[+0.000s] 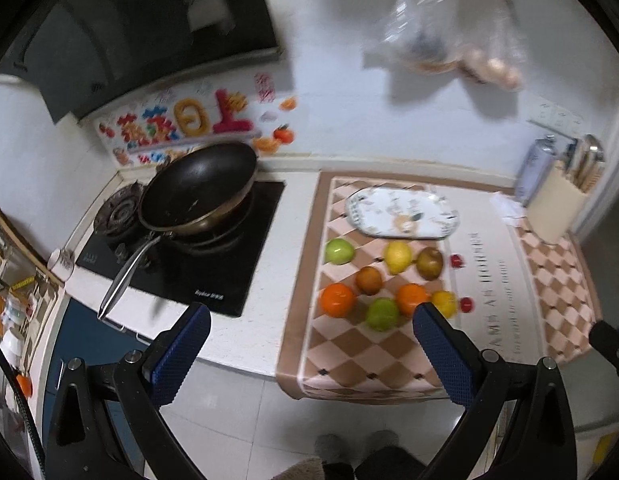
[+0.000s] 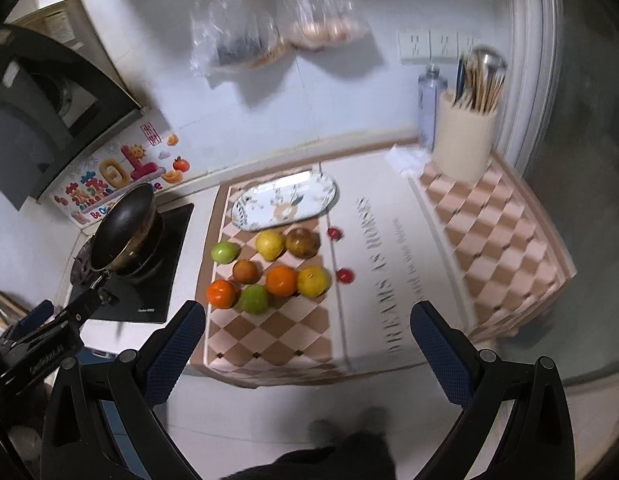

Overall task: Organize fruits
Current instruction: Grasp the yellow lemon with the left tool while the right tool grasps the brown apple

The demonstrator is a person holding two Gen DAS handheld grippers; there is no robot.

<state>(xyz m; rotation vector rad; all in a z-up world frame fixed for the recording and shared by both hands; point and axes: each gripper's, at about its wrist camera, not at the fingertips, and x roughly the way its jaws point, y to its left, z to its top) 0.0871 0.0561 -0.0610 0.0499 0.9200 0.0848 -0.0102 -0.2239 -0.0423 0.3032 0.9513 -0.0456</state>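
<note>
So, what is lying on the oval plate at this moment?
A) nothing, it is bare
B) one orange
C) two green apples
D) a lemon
A: the plate shows only its printed pattern, while every fruit, such as the lemon and an orange, lies on the checkered mat in front of it.

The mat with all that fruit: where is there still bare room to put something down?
The pale lettered strip right of the two small red fruits lies bare. So does the checkered front edge, nearer than the green fruit. The oval plate holds nothing. It is crowded between plate and front edge, where the fruits sit close together.
</note>
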